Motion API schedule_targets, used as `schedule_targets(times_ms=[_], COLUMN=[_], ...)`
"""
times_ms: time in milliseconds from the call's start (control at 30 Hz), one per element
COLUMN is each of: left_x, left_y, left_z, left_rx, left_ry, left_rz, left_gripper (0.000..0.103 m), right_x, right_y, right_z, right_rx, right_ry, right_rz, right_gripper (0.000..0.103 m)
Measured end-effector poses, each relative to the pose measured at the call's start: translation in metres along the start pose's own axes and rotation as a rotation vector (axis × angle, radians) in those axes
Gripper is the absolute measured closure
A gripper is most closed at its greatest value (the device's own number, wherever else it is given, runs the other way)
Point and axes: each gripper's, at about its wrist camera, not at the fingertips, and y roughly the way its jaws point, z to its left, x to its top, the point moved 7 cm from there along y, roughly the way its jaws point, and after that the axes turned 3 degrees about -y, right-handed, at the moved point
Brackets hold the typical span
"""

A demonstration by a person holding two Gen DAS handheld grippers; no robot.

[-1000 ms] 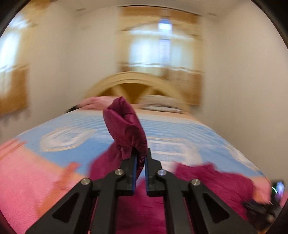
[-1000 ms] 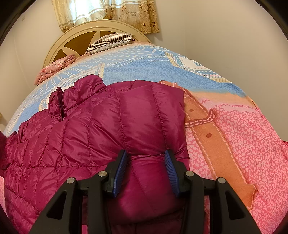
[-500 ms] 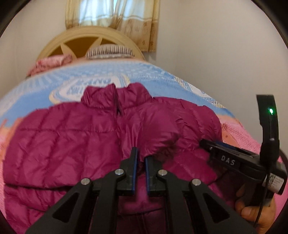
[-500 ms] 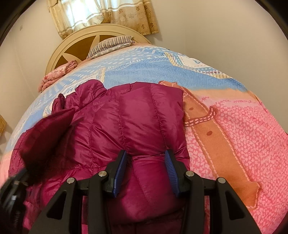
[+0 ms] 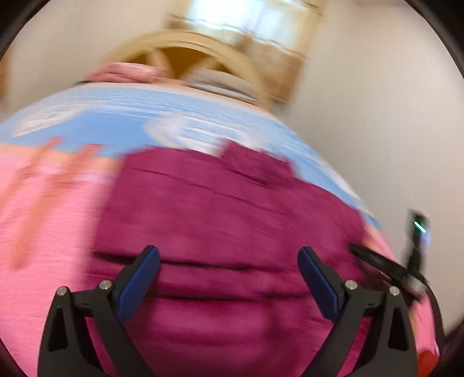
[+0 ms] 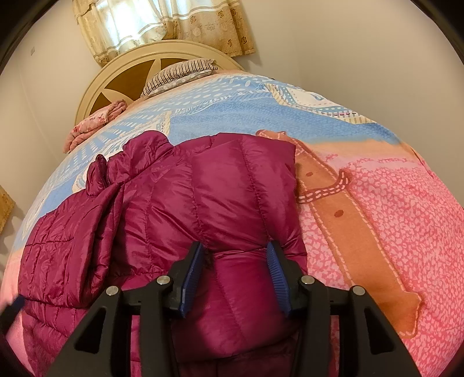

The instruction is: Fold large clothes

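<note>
A magenta quilted puffer jacket (image 6: 203, 208) lies on the bed, collar toward the headboard, with both sleeves folded in over its body. My right gripper (image 6: 235, 258) is open, its blue pads either side of the folded right sleeve's cuff, resting on the jacket. My left gripper (image 5: 229, 258) is open wide and empty, just above the jacket's lower left part (image 5: 220, 226); that view is blurred by motion. The right gripper's body (image 5: 406, 261) shows at the right edge of the left wrist view.
The bed has a blue, pink and orange patterned cover (image 6: 377, 203). A striped pillow (image 6: 179, 72) and a folded pink cloth (image 6: 95, 121) lie by the cream headboard (image 6: 130, 63). Walls stand close on both sides, with a curtained window (image 6: 156, 23) behind.
My left gripper carried the left sleeve across the jacket, laid it down, opened and let go. It has pulled back to the left. My right gripper has not moved.
</note>
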Motion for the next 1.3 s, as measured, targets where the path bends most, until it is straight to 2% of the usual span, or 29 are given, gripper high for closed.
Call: schedule_targets(times_ms=[67, 133, 167, 200, 267, 333, 400, 500, 533, 567, 600, 633, 667, 767, 867, 967, 1067, 1167, 1233, 1300], left_x=[0.002, -0.006, -0.011, -0.019, -0.025, -0.028, -0.032, -0.032, -0.033, -0.032, -0.030, -0.030, -0.026, -0.024, -0.023, -0.024, -0.023, -0.023, -0.023, -0.023], left_y=[0.007, 0.012, 0.014, 0.017, 0.014, 0.014, 0.013, 0.011, 0.011, 0.014, 0.017, 0.019, 0.025, 0.030, 0.029, 0.029, 0.030, 0.030, 0.030, 0.026], left_z=[0.037, 0.054, 0.057, 0.057, 0.053, 0.050, 0.048, 0.047, 0.047, 0.048, 0.049, 0.049, 0.052, 0.057, 0.060, 0.062, 0.063, 0.063, 0.063, 0.060], left_rx=[0.123, 0.130, 0.116, 0.093, 0.089, 0.110, 0.127, 0.149, 0.158, 0.165, 0.175, 0.181, 0.187, 0.199, 0.199, 0.204, 0.227, 0.233, 0.236, 0.260], left_ry=[-0.071, -0.135, -0.152, -0.159, -0.144, -0.149, -0.151, -0.143, -0.139, -0.137, -0.134, -0.132, -0.134, -0.154, -0.166, -0.176, -0.167, -0.164, -0.157, -0.130], left_rz=[0.016, 0.041, 0.051, 0.064, 0.061, 0.075, 0.082, 0.075, 0.079, 0.082, 0.086, 0.089, 0.091, 0.088, 0.083, 0.081, 0.087, 0.087, 0.093, 0.098], left_gripper=[0.006, 0.006, 0.006, 0.006, 0.006, 0.005, 0.005, 0.005, 0.005, 0.005, 0.005, 0.003, 0.003, 0.003, 0.003, 0.003, 0.003, 0.003, 0.003, 0.004], right_x=[0.001, 0.006, 0.011, 0.015, 0.026, 0.032, 0.035, 0.035, 0.030, 0.026, 0.024, 0.022, 0.019, 0.022, 0.033, 0.037, 0.022, 0.002, -0.013, -0.015], right_y=[0.002, -0.001, -0.008, -0.014, -0.032, -0.036, -0.030, -0.009, 0.006, 0.015, 0.019, 0.020, 0.018, -0.005, -0.045, -0.066, -0.055, -0.023, -0.001, -0.001], right_z=[0.005, 0.010, 0.012, 0.014, 0.024, 0.041, 0.062, 0.091, 0.100, 0.106, 0.112, 0.118, 0.125, 0.138, 0.133, 0.114, 0.090, 0.079, 0.075, 0.075], right_rx=[-0.021, -0.054, -0.041, -0.002, 0.152, 0.246, 0.303, 0.250, 0.191, 0.182, 0.192, 0.190, 0.187, 0.169, 0.166, 0.108, 0.066, 0.041, 0.043, 0.042], right_ry=[-0.030, -0.058, -0.037, -0.006, 0.112, 0.185, 0.169, 0.059, 0.008, -0.015, -0.035, -0.071, -0.111, -0.196, -0.218, -0.218, -0.220, -0.221, -0.218, -0.219], right_rz=[0.021, 0.038, 0.020, -0.005, -0.067, -0.069, -0.048, 0.015, 0.071, 0.099, 0.106, 0.099, 0.097, 0.022, -0.096, -0.151, -0.103, -0.011, 0.022, 0.041], right_gripper=[0.050, 0.049, 0.049, 0.049, 0.047, 0.036, 0.034, 0.034, 0.034, 0.034, 0.039, 0.051, 0.074, 0.088, 0.088, 0.088, 0.088, 0.088, 0.082, 0.081])
